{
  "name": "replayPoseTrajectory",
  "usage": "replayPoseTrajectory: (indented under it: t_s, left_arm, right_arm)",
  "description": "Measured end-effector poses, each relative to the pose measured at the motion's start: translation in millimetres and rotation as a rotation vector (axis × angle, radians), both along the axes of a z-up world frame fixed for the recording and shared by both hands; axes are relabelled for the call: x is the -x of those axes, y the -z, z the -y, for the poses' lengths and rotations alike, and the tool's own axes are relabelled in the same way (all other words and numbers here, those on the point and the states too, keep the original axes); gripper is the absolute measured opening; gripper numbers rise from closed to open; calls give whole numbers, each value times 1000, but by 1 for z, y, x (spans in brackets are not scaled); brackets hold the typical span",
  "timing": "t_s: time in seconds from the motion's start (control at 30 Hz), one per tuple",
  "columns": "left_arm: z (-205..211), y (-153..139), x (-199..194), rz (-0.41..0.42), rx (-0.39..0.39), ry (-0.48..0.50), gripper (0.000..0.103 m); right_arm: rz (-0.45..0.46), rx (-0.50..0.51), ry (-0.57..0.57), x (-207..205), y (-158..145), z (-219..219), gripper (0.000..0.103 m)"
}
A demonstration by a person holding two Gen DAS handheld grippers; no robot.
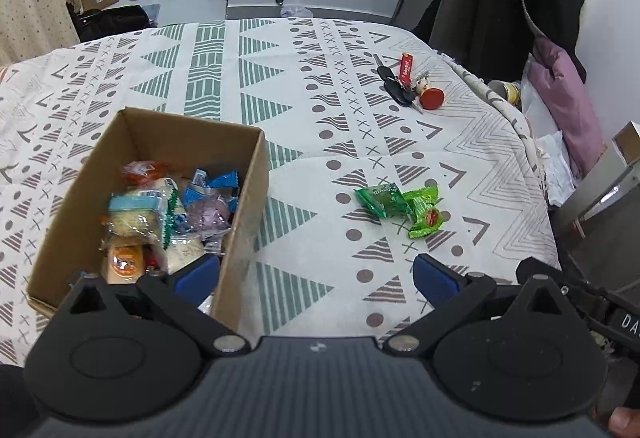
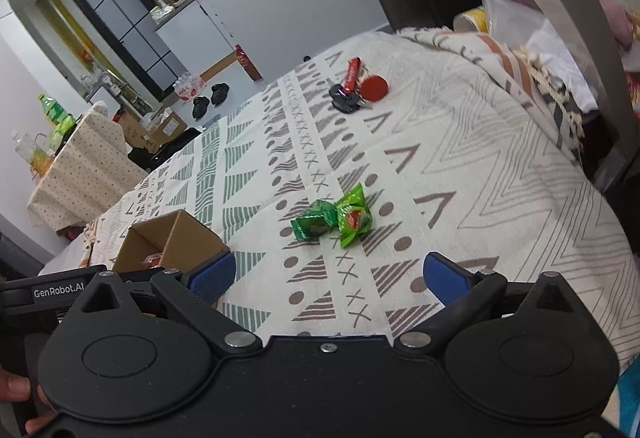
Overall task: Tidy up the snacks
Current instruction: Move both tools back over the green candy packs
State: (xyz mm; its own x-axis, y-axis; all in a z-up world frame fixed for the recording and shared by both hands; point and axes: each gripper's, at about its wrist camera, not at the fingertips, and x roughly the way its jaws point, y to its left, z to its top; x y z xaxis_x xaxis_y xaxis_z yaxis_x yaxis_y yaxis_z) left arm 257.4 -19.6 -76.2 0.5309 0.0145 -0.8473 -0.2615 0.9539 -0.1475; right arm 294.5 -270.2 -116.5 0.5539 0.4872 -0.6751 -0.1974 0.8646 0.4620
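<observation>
Keys [image 1: 396,86] beyond green snack packets [image 1: 400,204], apart.

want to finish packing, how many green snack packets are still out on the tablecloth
2. A darker green packet and a lighter green packet lie touching each other on the tablecloth, right of the cardboard box. None seem hidden.

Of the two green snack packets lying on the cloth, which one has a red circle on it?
The lighter green packet, farther from the box; the darker packet shows none.
</observation>
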Motion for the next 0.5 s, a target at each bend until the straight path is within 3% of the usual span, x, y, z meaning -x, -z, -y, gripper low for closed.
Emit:
replayPoseTrajectory:
  t_s: [0.1,0.3,0.5]
  left_arm:
    - [5,6,-5,4,-10,1,102]
    - [12,19,-17,29,-7,21,98]
    - [14,39,-40,30,38,31,82]
  right_arm:
    - [-20,-25,10,-4,7,4,99]
    - [-79,-56,2,-20,24,3,82]
    - [-102,-66,20,-41,43,0,71]
